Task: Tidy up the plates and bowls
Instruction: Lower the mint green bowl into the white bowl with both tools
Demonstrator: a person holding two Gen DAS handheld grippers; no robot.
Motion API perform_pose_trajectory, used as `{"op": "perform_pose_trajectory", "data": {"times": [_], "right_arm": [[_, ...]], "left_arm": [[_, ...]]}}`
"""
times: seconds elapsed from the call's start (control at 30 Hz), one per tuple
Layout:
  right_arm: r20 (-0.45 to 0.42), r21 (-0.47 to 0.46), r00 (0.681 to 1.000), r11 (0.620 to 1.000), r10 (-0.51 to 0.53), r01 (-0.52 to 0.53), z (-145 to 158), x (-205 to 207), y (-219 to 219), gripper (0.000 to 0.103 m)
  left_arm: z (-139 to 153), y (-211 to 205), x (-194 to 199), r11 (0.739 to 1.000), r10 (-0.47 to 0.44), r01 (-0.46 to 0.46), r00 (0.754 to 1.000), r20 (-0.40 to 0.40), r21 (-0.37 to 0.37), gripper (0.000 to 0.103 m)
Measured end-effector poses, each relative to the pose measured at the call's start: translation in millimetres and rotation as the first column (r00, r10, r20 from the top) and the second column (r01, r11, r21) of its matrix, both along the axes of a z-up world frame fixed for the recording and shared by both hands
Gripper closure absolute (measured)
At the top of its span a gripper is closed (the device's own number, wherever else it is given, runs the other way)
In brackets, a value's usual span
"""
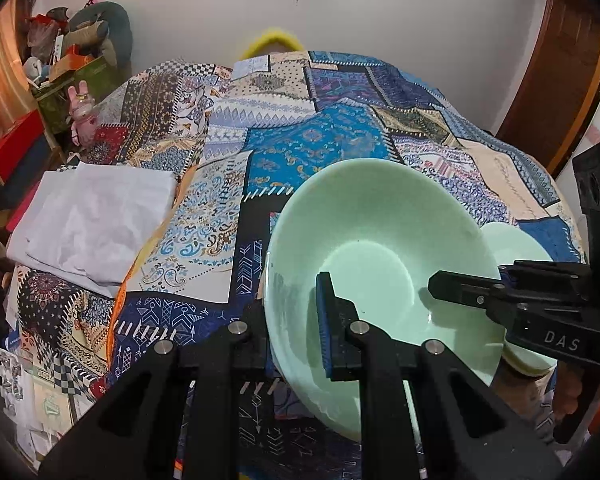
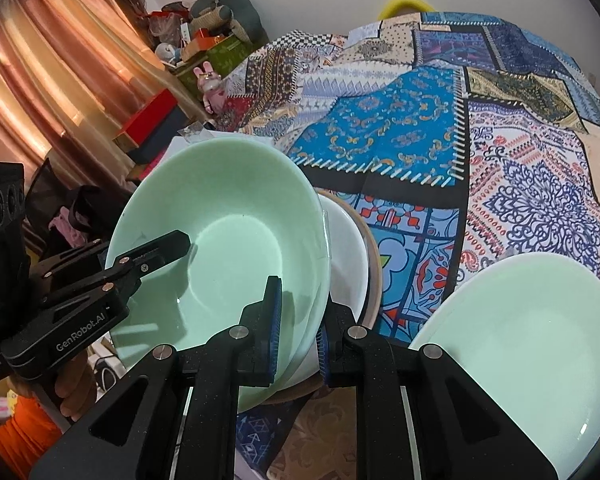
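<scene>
stacking step, by the look of it. big green bowl [image 1: 380, 240] up off the counter [image 2: 540, 184] and tilted, pinched at the rim from two sides. left gripper [image 1: 296, 332] clamped on the rim with one blue pad inside the bowl. right gripper [image 2: 298, 332] clamped on the opposite rim the same way, wall of the bowl between its pads. nothing spread on either side.

hanging right over a white plate [image 2: 348, 248] that sits on something with a wooden rim [image 2: 374, 264], close to the counter's left edge in the right wrist view. second pale green dish [image 2: 520, 340] near the front right corner, apart from that stack. folded white cloth [image 1: 88, 220] off by the left edge, not part of this.

next move, as a guess: level the bowl out, lower both sides together so it lands centred on the white plate, then let go both pinches. needs even hands, since a rim-only grip on smooth glazed ware could slip or clack down on one side.

hard to tell: how much gap between bowl and plate, because the bowl covers most of the stack. can't say what the wooden-rimmed thing is, or how many pieces lie under the white one. outer finger of the left gripper hidden behind the bowl wall. second green dish cut off by the frame, so plate or shallow bowl, no idea.
</scene>
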State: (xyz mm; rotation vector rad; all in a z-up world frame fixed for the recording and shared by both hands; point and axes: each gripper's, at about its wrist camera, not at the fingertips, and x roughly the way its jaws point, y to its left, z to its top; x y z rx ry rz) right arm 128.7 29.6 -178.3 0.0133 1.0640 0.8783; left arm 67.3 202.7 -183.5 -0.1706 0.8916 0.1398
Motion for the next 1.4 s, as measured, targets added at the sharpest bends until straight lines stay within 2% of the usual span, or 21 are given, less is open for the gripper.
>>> {"op": "perform_pose_trajectory", "data": {"times": [0.2, 0.43, 0.6, 0.83, 0.93, 1.13, 1.33, 1.4], "right_arm": [[-0.002, -0.017, 1.000, 1.000, -0.002, 0.002, -7, 0, 6, 0.089], [0.015, -0.029, 1.000, 1.000, -0.001, 0.001, -9, 3, 10, 0.089], [0.025, -0.042, 1.000, 0.999, 0.002, -0.001, -10, 4, 15, 0.087], [0.067, -0.082, 0.998, 0.997, 0.012, -0.006, -7, 2, 18, 0.085], [0.086, -0.087, 0.996, 0.996, -0.002, 0.009, -2, 4, 15, 0.074], [0.075, -0.075, 0.997, 0.997, -0.004, 0.009, 1, 7, 9, 0.074], [0.090, -0.084, 0.996, 0.996, 0.000, 0.007, 5, 6, 6, 0.074], [0.120, -0.091, 0.993, 0.995, -0.016, 0.027, 9, 4, 2, 0.071]], "left_arm": [[-13, 4, 5, 1.000, 0.006, -0.006, 1.000, -0.018, 0.004, 0.087], [-18, 4, 9, 0.999, 0.010, -0.009, 1.000, -0.016, 0.051, 0.087], [-20, 8, 11, 0.998, 0.018, -0.017, 1.000, -0.019, 0.053, 0.087], [-18, 13, 9, 0.999, 0.029, -0.028, 0.999, -0.016, 0.028, 0.087], [-18, 15, 7, 0.999, 0.030, -0.030, 0.999, -0.020, 0.012, 0.087], [-6, 13, 0, 1.000, 0.026, -0.026, 1.000, 0.015, 0.001, 0.086], [4, 20, -10, 0.999, 0.039, -0.038, 0.999, 0.033, -0.035, 0.082], [5, 24, -13, 0.997, 0.046, -0.044, 0.998, 0.032, -0.061, 0.075]]}}
